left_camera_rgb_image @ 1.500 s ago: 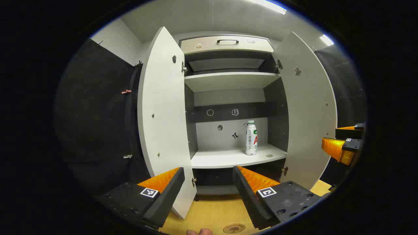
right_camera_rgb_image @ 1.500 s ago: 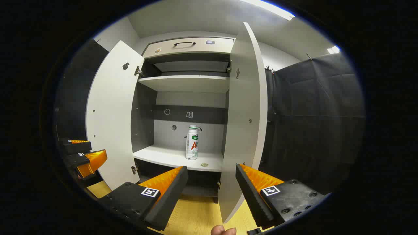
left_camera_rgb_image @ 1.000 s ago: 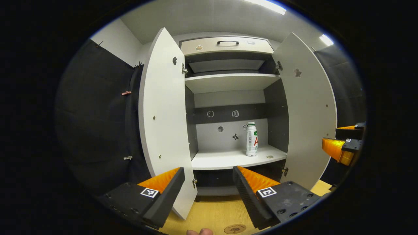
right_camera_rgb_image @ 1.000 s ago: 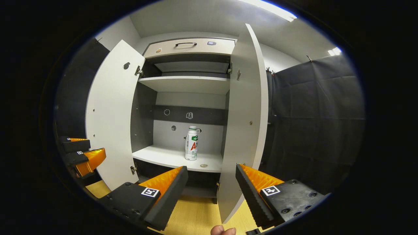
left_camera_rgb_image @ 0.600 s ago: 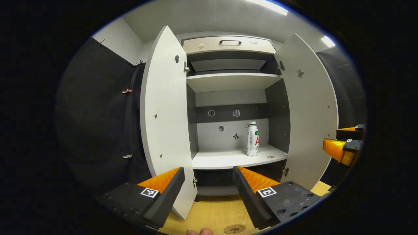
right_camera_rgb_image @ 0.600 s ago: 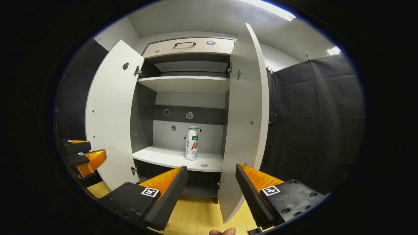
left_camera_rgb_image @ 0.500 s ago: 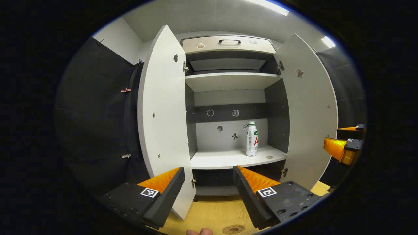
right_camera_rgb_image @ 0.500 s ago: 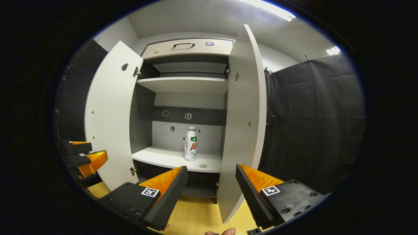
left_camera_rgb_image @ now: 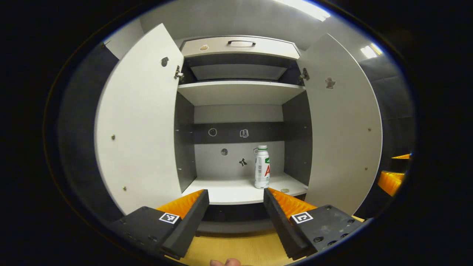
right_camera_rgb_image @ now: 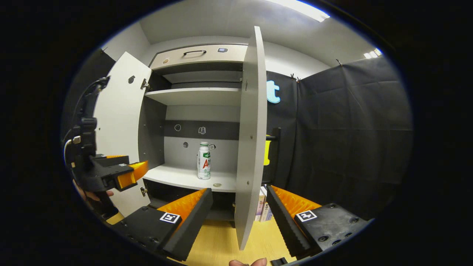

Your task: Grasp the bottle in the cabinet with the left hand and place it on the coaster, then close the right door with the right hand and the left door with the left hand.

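Cabinet (left_camera_rgb_image: 240,92) open over wooden tabletop (left_camera_rgb_image: 236,249).

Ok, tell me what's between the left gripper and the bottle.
Nothing: in the left gripper view only bare shelf lies between the open left gripper and the upright bottle.

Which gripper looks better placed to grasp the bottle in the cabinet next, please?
Left. The left gripper, open, faces the bottle through the open doors; the right gripper straddles the right door's edge.
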Demonstrator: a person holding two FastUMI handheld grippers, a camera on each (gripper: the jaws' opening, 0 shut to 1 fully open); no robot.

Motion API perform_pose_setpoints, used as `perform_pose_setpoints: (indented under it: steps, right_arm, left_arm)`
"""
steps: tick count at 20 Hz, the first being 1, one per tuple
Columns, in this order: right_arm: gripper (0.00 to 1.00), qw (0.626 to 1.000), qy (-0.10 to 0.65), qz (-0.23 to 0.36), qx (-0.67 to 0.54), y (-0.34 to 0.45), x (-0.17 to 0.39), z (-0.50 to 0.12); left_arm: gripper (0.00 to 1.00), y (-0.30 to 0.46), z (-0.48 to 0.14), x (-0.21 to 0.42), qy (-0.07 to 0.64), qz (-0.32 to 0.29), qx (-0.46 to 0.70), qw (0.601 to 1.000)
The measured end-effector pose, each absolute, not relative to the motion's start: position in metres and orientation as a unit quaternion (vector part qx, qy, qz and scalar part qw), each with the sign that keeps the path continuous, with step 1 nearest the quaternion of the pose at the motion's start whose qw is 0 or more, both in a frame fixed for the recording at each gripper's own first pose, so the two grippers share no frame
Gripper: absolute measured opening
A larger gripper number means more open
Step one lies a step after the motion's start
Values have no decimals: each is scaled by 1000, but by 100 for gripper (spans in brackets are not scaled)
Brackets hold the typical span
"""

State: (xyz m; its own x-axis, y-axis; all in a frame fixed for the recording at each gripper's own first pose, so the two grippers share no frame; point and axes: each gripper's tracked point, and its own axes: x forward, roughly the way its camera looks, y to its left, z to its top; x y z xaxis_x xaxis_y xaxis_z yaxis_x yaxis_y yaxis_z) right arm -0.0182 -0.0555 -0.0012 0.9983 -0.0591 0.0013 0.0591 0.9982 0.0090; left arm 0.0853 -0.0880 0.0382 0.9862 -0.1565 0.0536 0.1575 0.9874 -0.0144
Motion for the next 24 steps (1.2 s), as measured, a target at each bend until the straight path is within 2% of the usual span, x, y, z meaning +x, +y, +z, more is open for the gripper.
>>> perform_pose_setpoints:
  steps: [12, 24]
  right_arm:
    - [98, 999, 11, -28, 15, -101, -2, -11]
    - [97, 1000, 8, -7, 27, -123, 0, -18]
  left_arm:
    - [94, -196, 54, 237, -21, -139, -24, 990]
    - [94, -219, 36, 360, -1, -103, 6, 995]
